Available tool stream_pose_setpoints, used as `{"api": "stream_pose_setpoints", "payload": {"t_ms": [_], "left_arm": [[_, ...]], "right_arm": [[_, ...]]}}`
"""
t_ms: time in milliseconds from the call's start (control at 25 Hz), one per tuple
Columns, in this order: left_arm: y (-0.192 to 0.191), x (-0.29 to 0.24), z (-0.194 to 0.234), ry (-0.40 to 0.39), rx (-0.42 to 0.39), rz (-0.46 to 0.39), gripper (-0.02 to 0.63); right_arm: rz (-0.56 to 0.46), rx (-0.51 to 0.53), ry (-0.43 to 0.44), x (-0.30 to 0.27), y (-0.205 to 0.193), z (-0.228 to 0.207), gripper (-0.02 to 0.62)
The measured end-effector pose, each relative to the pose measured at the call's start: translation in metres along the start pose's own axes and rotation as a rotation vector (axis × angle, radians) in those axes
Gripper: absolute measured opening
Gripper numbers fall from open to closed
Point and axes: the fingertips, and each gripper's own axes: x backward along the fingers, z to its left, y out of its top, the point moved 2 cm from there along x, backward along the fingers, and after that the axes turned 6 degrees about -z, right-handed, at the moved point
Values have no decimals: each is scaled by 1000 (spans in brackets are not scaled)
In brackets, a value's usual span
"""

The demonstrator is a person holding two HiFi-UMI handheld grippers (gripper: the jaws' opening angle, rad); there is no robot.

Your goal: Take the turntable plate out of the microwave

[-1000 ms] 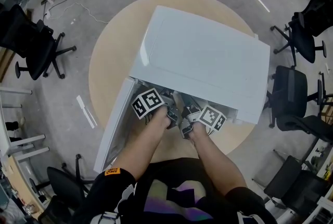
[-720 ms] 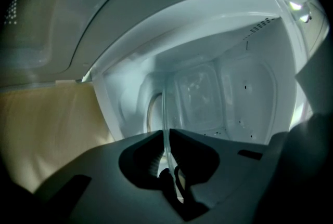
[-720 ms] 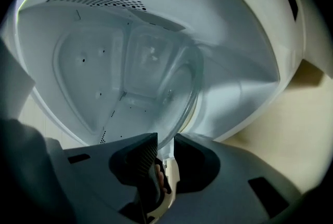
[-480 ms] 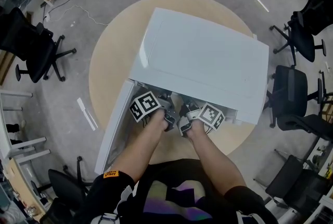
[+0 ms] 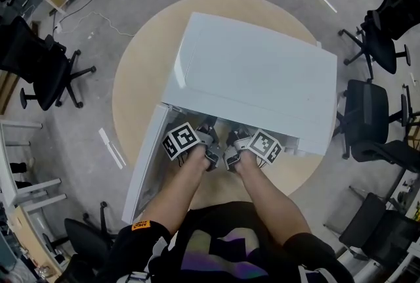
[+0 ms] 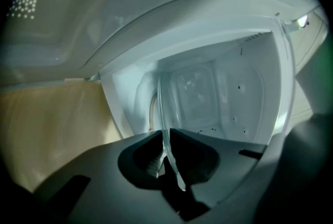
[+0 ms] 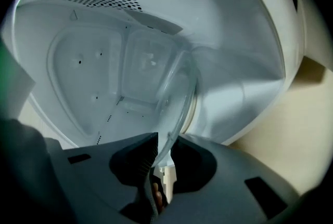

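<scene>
Plate (image 7: 179,98) is pinched by left claw (image 6: 165,137), right claw (image 7: 164,145).

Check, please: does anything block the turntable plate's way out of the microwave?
Nothing visible does. The left gripper and the right gripper are both shut on the rim of the turntable plate, and the door of the microwave stands wide open beside them.

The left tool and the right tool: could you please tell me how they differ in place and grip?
The left tool sits beside the open door; the right tool sits farther from it. In the left tool's view the turntable plate stands edge-on, nearly straight; in the right tool's view its rim curves up to the right. Both are shut on the plate.
</scene>
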Motion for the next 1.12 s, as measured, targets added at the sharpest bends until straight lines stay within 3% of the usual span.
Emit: {"api": "stream_pose_setpoints", "payload": {"t_ms": [320,1120], "left_arm": [[2,12,-11,-30,-82,-10,95],[-17,69,-40,-107,-83,-43,115]], "right_arm": [[-29,88,10,8,-2,16,87],[-58,154,62,59,-15,60,89]]}}
